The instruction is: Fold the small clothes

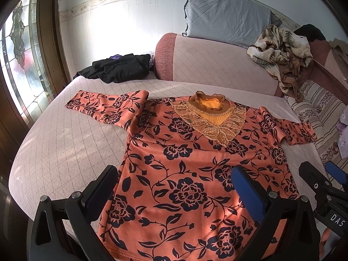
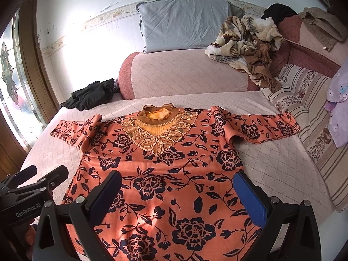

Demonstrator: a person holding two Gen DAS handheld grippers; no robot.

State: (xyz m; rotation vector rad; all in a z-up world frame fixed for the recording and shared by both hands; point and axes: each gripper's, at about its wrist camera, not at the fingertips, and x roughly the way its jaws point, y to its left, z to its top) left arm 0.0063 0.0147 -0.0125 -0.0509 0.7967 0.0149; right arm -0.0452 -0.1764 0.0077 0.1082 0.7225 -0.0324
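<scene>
An orange top with a dark flower print lies flat and face up on the quilted pink sofa seat, collar at the far side, both sleeves spread out. It also shows in the right wrist view. My left gripper is open and empty, above the top's lower left part near the hem. My right gripper is open and empty, above the lower right part. Each gripper shows at the edge of the other's view: the right one, the left one.
A black garment lies at the seat's far left corner. A grey pillow and a crumpled brown-and-cream blanket rest on the sofa back. A striped cushion and purple fabric lie to the right. A glass door stands at left.
</scene>
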